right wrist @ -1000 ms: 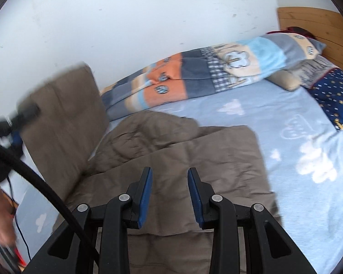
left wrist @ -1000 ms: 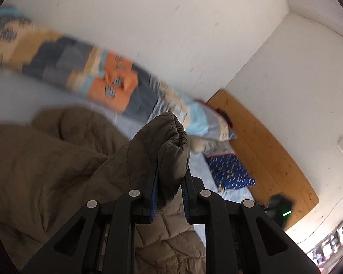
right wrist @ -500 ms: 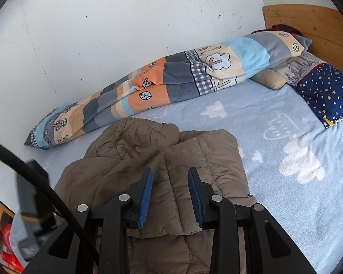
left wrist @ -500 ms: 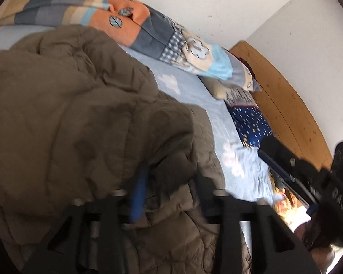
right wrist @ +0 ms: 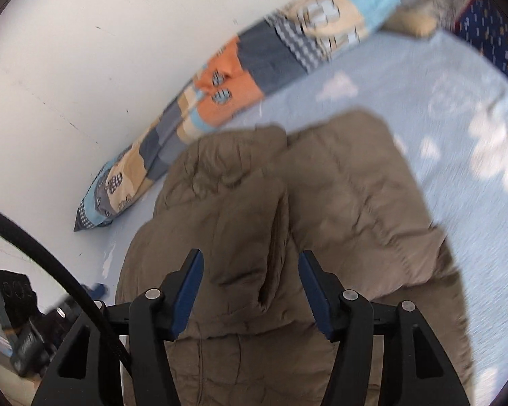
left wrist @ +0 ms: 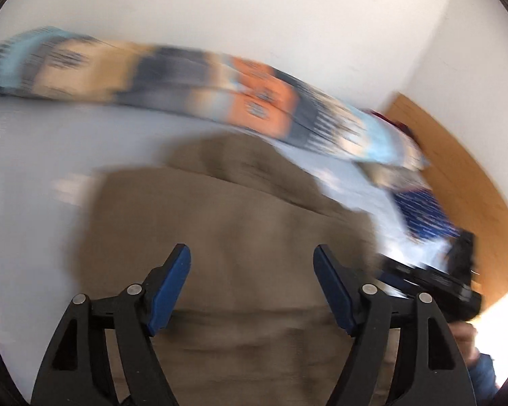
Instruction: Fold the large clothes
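Brown jacket [right wrist: 288, 237] released, left gripper [left wrist: 252, 284] now spread wide

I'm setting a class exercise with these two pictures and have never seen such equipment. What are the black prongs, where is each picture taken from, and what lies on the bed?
A person holds a two-fingered clamp in each hand, with a wide-angle camera looking along its fingers. One picture comes from the left hand-held gripper, the other from the right hand-held gripper. Both are open and hold nothing. Below them a brown padded jacket lies on a light blue bed sheet. A patchwork blanket is rolled along the white wall. The left picture is blurred.
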